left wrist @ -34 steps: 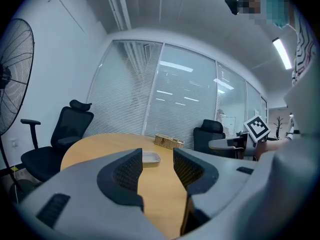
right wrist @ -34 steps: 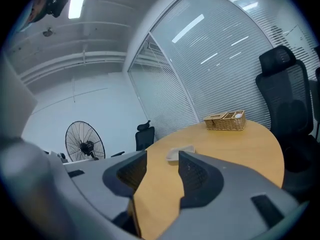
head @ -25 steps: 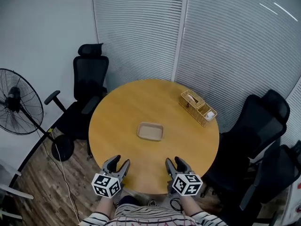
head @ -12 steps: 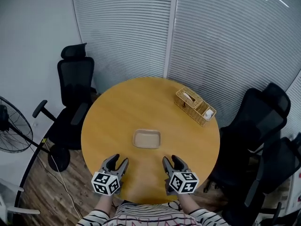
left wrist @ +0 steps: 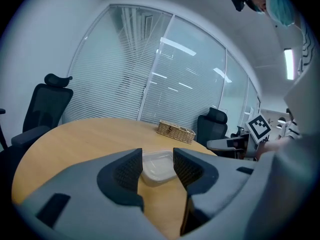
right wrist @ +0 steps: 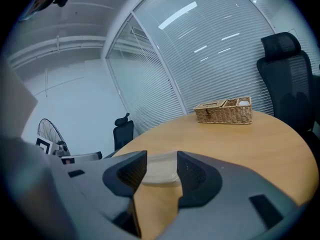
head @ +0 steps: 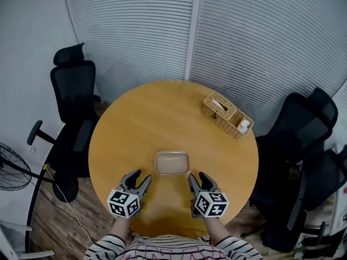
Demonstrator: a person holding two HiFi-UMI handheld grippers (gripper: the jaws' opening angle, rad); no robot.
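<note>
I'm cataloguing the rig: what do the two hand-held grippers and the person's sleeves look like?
The left hand-held gripper and right hand-held gripper are alike: grey moulded bodies, two curved jaws lined with black ribbed pads. Each carries a white cube with black square markers. The sleeves are striped black and white.

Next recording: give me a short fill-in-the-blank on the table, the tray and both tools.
1. The left tool and the right tool both have their jaws ____.
2. The clear tray lies on a table whose top is ____ in shape.
3. The wicker basket stands on the far ____ part of the table.
4. The office chairs around it are ____ in colour.
Missing words: open; round; right; black.
</note>
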